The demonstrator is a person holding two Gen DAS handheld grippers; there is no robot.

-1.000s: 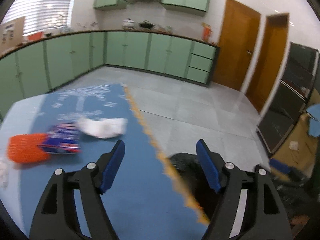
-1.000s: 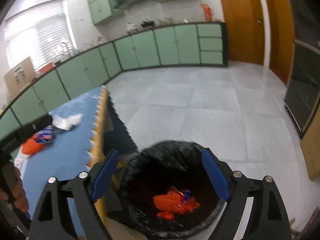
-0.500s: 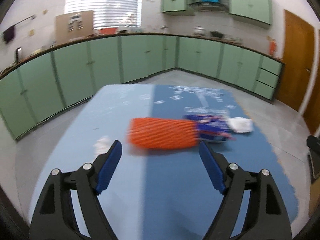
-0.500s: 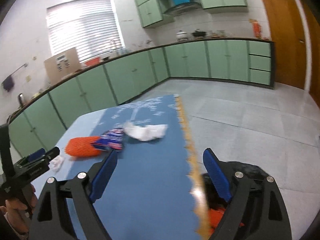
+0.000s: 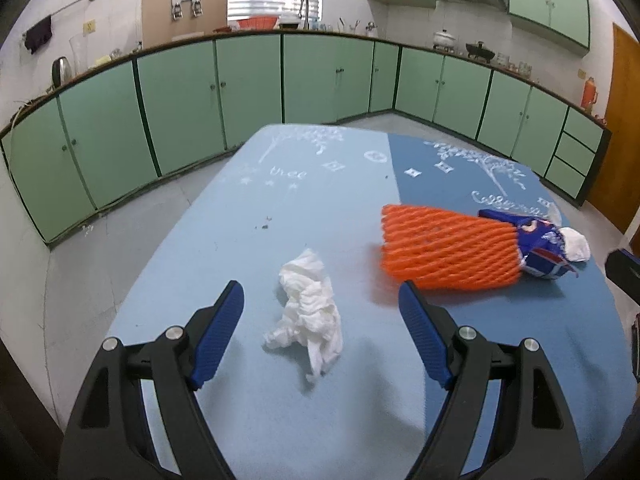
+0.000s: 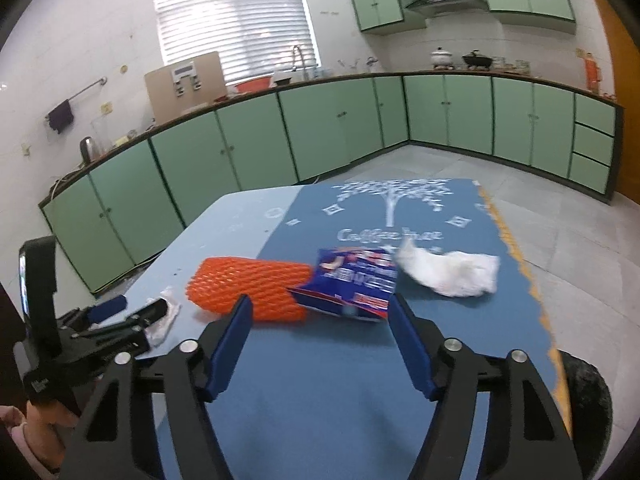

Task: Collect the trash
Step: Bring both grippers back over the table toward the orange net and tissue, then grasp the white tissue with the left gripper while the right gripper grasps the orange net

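My left gripper (image 5: 320, 300) is open, its jaws either side of a crumpled white tissue (image 5: 310, 300) lying on the blue tablecloth (image 5: 280, 200). An orange foam net (image 5: 444, 250) lies to the right, with a blue snack wrapper (image 5: 536, 242) and a second white tissue (image 5: 576, 244) beyond it. My right gripper (image 6: 320, 312) is open and empty, just short of the blue wrapper (image 6: 352, 280), with the orange net (image 6: 248, 286) to its left and the white tissue (image 6: 452, 272) to its right. The left gripper (image 6: 132, 316) shows at the right wrist view's left edge.
A black-lined trash bin (image 6: 588, 396) stands on the floor off the table's right edge (image 6: 536, 292). Green cabinets (image 5: 320, 76) line the walls beyond the table. Grey tiled floor (image 6: 560, 220) surrounds it.
Both grippers swung left from the bin to the table. The left one came down around the small white tissue; the right one moved close to the blue wrapper.
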